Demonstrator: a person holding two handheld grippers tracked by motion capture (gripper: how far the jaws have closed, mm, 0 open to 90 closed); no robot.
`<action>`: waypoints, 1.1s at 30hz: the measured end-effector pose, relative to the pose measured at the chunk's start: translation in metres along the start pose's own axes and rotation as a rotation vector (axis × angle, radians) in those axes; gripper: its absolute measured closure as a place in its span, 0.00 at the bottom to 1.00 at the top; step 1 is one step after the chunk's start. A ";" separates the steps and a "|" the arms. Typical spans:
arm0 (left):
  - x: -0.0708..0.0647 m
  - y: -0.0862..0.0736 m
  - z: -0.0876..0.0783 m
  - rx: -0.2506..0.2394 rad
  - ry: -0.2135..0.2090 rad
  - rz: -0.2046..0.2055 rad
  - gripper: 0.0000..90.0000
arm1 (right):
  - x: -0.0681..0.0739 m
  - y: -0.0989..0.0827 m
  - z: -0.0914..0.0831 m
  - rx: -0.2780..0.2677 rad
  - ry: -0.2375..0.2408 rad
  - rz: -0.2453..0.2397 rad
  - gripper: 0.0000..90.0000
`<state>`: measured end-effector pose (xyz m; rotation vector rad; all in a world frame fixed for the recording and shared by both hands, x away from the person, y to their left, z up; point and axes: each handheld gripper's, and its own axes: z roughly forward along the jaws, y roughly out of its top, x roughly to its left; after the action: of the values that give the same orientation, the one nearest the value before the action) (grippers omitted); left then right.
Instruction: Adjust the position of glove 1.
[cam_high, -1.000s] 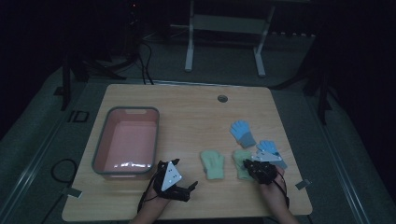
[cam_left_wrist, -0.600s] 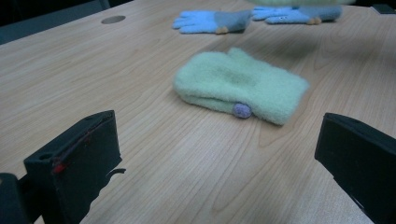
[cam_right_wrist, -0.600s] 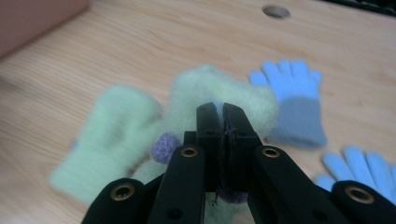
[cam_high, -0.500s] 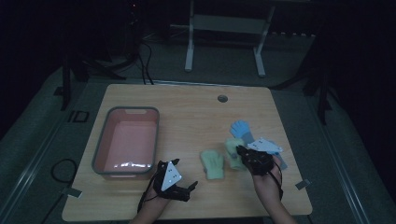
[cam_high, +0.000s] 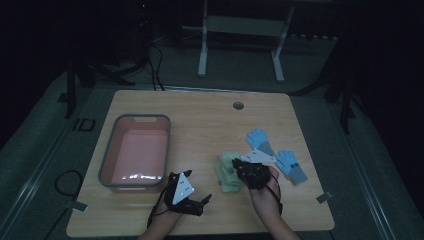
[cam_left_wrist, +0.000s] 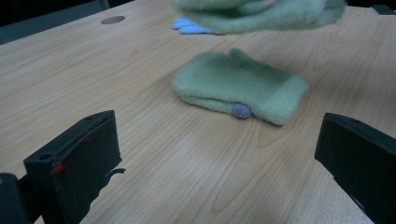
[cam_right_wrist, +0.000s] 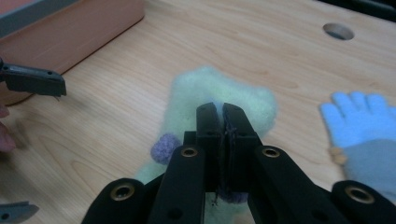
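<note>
Pink tub (cam_high: 136, 152) taken as landmark, seated on the tabletop (cam_high: 200, 115) close to that board's left edge; right claw (cam_high: 239, 167) to the tub's right, past a strip of bare wood, jaws pinched tight on a green mitten (cam_right_wrist: 224, 100), seen in the right gripper view clamped at the cuff, lifted off the wood and hanging forward; second green mitten (cam_left_wrist: 238, 86) flat on the tabletop below and beside it, to the right of the tub, purple button (cam_left_wrist: 241, 110) at its folded edge, apart from both claws as far as the left gripper view tells; left claw (cam_high: 205, 200) just off the tub's near right corner, close to the tabletop's near edge, jaws spread wide and holding nothing, bare wood between them in the left gripper view; open wood running from that claw to the flat mitten; two blue gloves farther right of the tub, one (cam_high: 259, 140) beyond the right claw, the other (cam_high: 291, 167) toward the right edge, neither touching the green pair; round cable hole (cam_high: 238, 105) beyond the tub, near the far edge; broad free wood between tub, hole and gloves; tub interior bare, rim grey, all four sides reachable.
</note>
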<state>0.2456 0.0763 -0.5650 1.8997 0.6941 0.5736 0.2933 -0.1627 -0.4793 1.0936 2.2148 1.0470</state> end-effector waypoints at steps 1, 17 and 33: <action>0.000 0.000 0.000 0.000 -0.001 0.001 0.00 | 0.002 -0.001 0.002 -0.001 0.006 -0.004 0.96; -0.001 0.000 0.000 0.004 0.003 -0.001 0.00 | 0.009 -0.022 0.029 0.081 0.003 -0.021 0.95; 0.001 0.000 0.001 -0.009 0.031 -0.029 0.00 | 0.002 -0.032 0.032 0.074 0.066 -0.005 0.81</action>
<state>0.2467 0.0760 -0.5648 1.8728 0.7361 0.5881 0.2981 -0.1601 -0.5242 1.0981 2.3240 1.0203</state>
